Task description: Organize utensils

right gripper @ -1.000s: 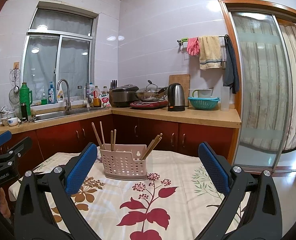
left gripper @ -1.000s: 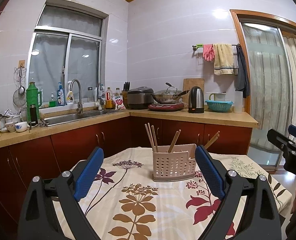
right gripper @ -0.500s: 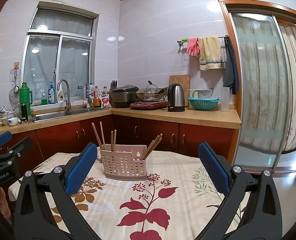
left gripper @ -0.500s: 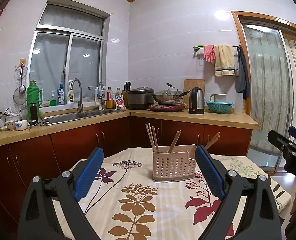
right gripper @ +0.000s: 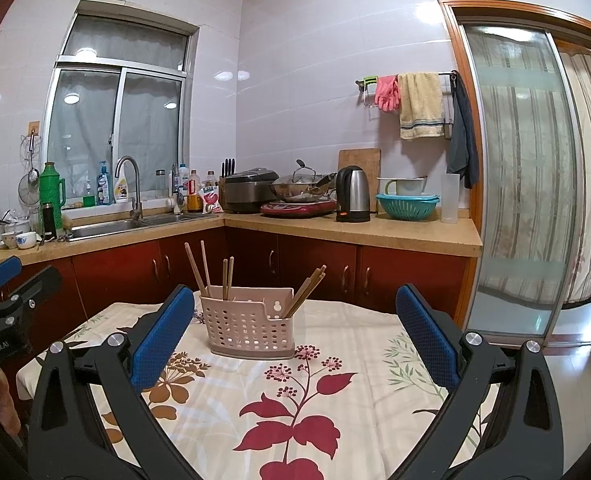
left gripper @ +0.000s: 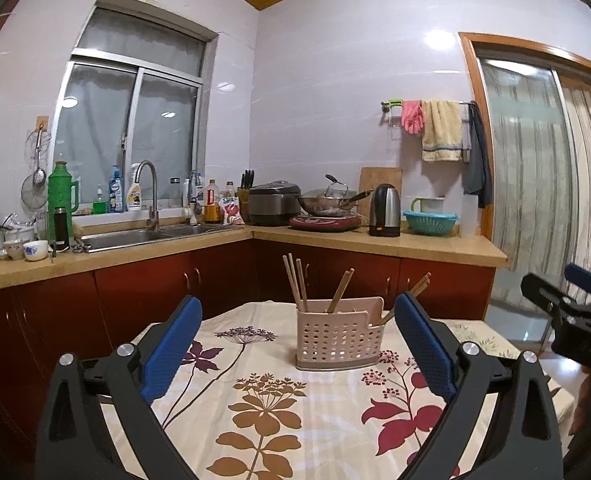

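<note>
A pink perforated utensil holder [left gripper: 339, 340] stands upright on the floral tablecloth [left gripper: 271, 408], also seen in the right wrist view [right gripper: 249, 326]. Several wooden chopsticks [left gripper: 295, 282] stick out of its compartments, some upright at the left [right gripper: 199, 266], some leaning right [right gripper: 307, 288]. My left gripper [left gripper: 297, 348] is open and empty, short of the holder. My right gripper [right gripper: 295, 340] is open and empty, also short of it. Each gripper shows at the edge of the other's view: the right one [left gripper: 571, 300], the left one [right gripper: 11, 284].
Behind the table run red cabinets [left gripper: 155, 292] under a counter with a sink [left gripper: 143, 234], rice cooker [left gripper: 273, 202], wok [left gripper: 327, 200], kettle [right gripper: 353, 194] and teal basket [right gripper: 407, 204]. A sliding glass door [right gripper: 535, 184] is at the right.
Both views shift only slightly; the grippers stay open and the holder and chopsticks have not moved.
</note>
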Demonstrator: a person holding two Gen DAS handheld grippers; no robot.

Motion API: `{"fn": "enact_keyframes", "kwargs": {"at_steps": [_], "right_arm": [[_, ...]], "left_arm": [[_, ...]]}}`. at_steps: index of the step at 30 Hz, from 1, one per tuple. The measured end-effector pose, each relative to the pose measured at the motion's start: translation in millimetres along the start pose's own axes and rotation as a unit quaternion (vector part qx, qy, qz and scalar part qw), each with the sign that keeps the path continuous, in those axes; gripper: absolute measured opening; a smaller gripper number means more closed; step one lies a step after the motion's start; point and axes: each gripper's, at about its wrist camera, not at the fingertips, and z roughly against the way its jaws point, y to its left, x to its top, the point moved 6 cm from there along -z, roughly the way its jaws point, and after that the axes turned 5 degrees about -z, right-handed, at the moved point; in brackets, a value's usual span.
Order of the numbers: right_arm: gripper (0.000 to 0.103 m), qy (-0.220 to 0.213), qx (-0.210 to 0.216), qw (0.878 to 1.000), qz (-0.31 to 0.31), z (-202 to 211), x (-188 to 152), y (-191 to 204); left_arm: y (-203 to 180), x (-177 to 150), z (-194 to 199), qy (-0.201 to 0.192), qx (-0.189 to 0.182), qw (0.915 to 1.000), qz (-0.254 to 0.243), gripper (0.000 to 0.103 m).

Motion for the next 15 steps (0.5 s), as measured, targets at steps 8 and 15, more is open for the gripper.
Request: {"fn": "enact_keyframes", "kwargs": {"at_steps": [8,15], "right_arm": [[0.098,0.002,0.000,1.000,0.000,-0.9,-0.7,-1.3],[0.098,0.014,-0.005,1.000,-0.006,-13.0,-11.2,-8.6]], "left_arm": [[4.1,-7.0,-9.8,0.023,0.005,0.9997,-0.005,0.096],[11.3,-19.8,-31.4,0.052,0.010,0.9986,-0.001,0.096]]}}
